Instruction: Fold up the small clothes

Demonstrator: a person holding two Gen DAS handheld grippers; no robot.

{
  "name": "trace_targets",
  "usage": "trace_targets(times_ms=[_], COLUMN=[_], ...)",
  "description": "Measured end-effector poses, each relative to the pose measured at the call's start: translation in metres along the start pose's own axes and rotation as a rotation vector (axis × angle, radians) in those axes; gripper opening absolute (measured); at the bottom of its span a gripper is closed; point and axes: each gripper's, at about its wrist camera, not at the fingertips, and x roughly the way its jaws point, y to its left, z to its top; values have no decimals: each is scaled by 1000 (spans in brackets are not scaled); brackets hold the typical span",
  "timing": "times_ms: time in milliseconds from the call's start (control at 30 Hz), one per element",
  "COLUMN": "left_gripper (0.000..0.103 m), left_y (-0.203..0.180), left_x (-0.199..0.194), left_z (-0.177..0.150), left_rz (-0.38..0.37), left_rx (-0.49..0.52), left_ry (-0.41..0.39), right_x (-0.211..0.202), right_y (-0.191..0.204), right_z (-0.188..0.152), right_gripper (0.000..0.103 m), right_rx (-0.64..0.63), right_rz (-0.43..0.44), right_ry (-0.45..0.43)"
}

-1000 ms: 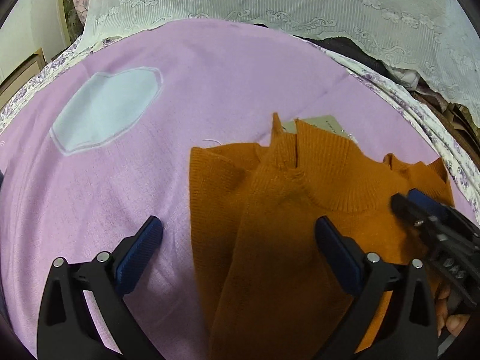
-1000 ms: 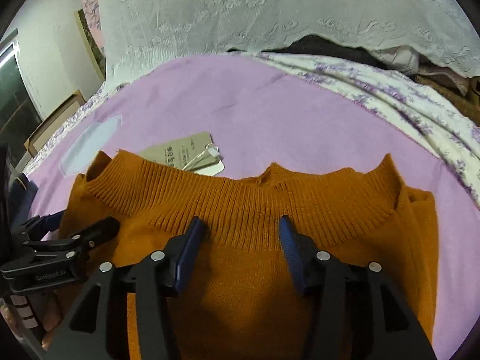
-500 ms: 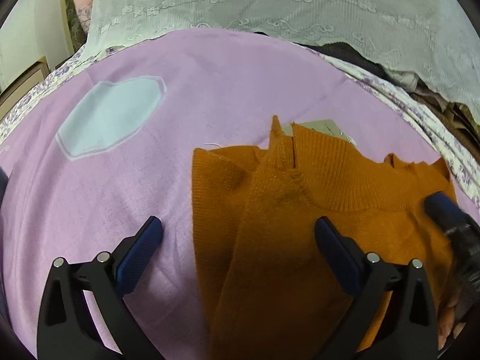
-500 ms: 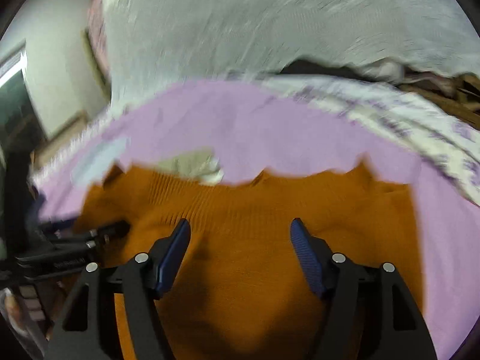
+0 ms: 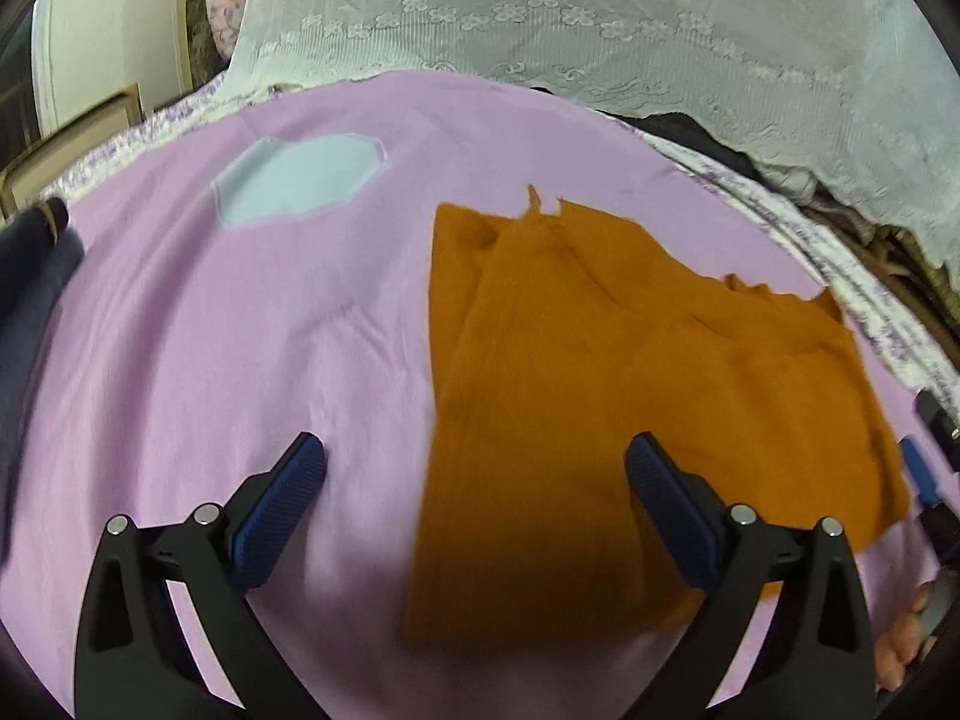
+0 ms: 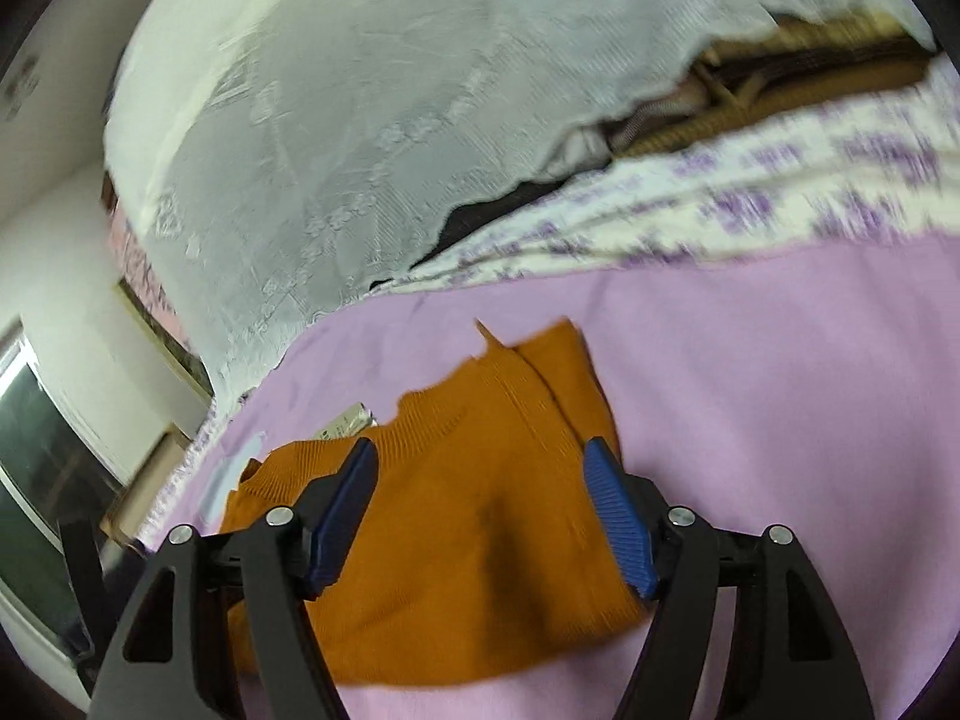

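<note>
At centre frame the orange sweater (image 5: pixel 630 372) lies partly folded on the lilac sheet (image 5: pixel 240 360); left gripper (image 5: pixel 474 480) jaws wide open and empty, right gripper (image 6: pixel 480 510) jaws opening, gripping nothing; final folds likely remain.

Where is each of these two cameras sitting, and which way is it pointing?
Left wrist: rides the left gripper, looking down at the orange sweater on the lilac sheet; a hand shows at the right edge.
Right wrist: rides the right gripper, jaws opening over the sweater, tilted.
Both share sweater, sheet, lace cover.

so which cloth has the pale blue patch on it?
The lilac sheet that the orange sweater lies on; its pale blue patch sits left of the sweater. The lace and floral cloths lack one.
</note>
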Motion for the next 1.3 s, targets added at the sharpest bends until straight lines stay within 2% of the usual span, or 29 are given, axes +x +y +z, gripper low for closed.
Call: trace_targets(times_ms=[233,300,400,467,533,633,767,1000,1233,1300], left_gripper=[99,98,99,98,98,99,99,99,99,99], left_y=[0,-5,-14,-20,-27,-32,-32,-42,-47,-46], left_x=[-19,-19,-11,-2,7,14,14,22,23,23], left_z=[-11,-8,1,2,-1,-4,-6,-8,-10,-10], left_rz=[-29,-33,-52,-39,14,42,42,113,135,135], left_rx=[-57,-57,-118,-138,-111,-51,-47,9,29,30], left_ry=[23,52,103,110,100,84,68,61,54,52], right_x=[-18,-17,-12,-9,-6,-1,-2,-13,17,26], right_y=[-39,-42,-44,-46,-48,-43,-31,-18,-7,-4], right_z=[-12,-13,-11,-11,-10,-10,-13,-29,-20,-16], right_gripper=[74,74,70,67,67,67,67,68,69,65], right_rx=[204,231,248,262,274,243,207,240,206,208], right_rz=[88,110,111,105,105,71,9,2,-60,-92], right_ry=[51,69,93,103,115,135,192,262,224,198])
